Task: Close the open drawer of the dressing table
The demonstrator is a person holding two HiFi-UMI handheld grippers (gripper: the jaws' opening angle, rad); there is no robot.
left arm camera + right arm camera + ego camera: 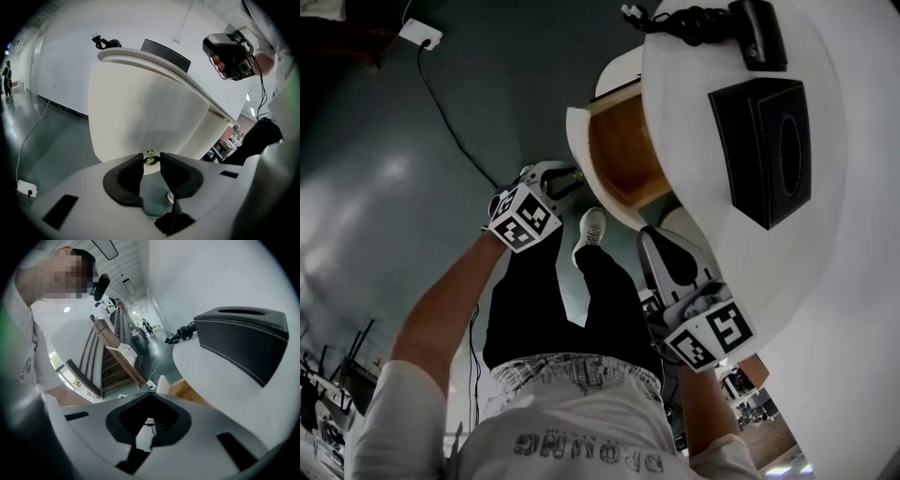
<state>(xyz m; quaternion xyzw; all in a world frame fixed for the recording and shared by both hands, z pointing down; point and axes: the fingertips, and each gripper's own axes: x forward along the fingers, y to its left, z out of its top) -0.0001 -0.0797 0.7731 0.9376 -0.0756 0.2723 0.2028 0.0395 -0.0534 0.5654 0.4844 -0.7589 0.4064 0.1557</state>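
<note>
- Left claw (151, 161) is sitting narrow, tips pinching the small brass ring pull (150, 160) low on the drawer front (140, 108). It's reading as a grip, not a hover.
- Right claw (150, 391) is riding closed and empty, idling by the table (703, 234) edge at lower right of the head view.
- Drawer (623, 155) is hanging open at upper centre of the head view, wood interior showing, tucked under the white round table top.
- It's pointing out toward frame left. The slide axis is running left to right, dipping slightly at the left end. The curved front is running roughly top to bottom, across that axis.
- Step in hand, my read: pushing it home toward frame right.
- I'm planning to drive straight along the slide axis, with no sideways load, so it isn't racking in its runners.
- The ring is probably swinging loose, so I'm expecting the claw tips bearing on the front panel to carry the push better than the ring.
- I'm planning to slow near the end so the front isn't slamming and jolting the black box (764, 141) on top.
</note>
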